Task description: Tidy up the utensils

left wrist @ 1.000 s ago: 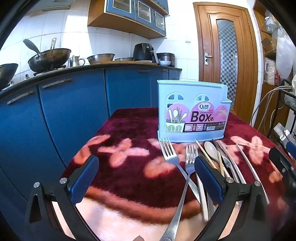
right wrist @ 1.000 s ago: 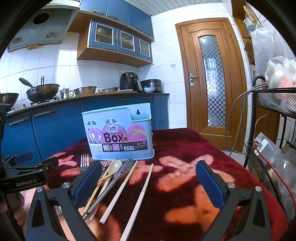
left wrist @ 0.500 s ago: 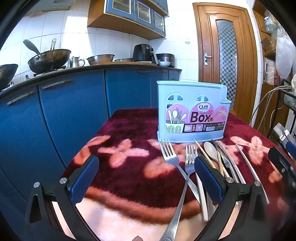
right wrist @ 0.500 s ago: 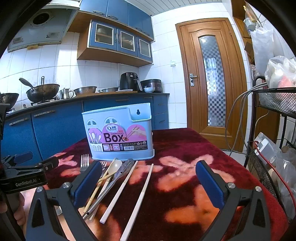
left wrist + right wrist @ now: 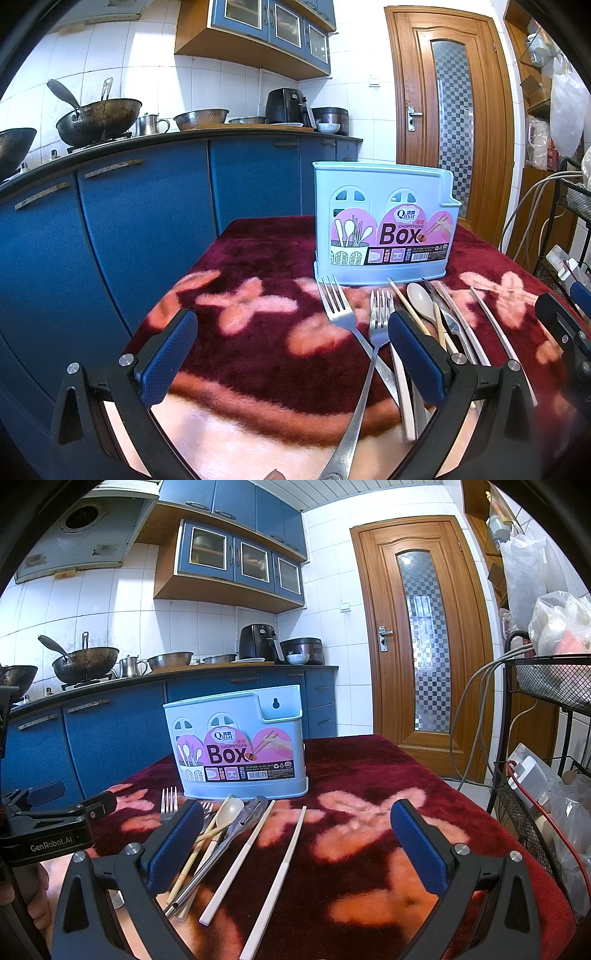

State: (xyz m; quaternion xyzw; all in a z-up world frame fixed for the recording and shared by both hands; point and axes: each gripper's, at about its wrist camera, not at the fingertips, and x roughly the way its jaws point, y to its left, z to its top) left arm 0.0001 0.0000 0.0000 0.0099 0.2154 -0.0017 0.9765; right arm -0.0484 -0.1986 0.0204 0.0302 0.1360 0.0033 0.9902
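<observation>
Left wrist view: both grippers' fingers (image 5: 173,350) spread — fork (image 5: 360,387) handles cut off below.

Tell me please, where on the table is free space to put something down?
Free: the cloth right of the white chopsticks, toward the wire rack; also left of the forks, toward the blue cabinets. Crowded: the strip in front of the chopsticks box.

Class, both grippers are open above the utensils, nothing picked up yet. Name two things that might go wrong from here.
1. The forks cross and the spoon, knife and chopsticks overlap, so one grasp may drag neighbours.
2. The light box stands on plush cloth; a nudge might tip it.
</observation>
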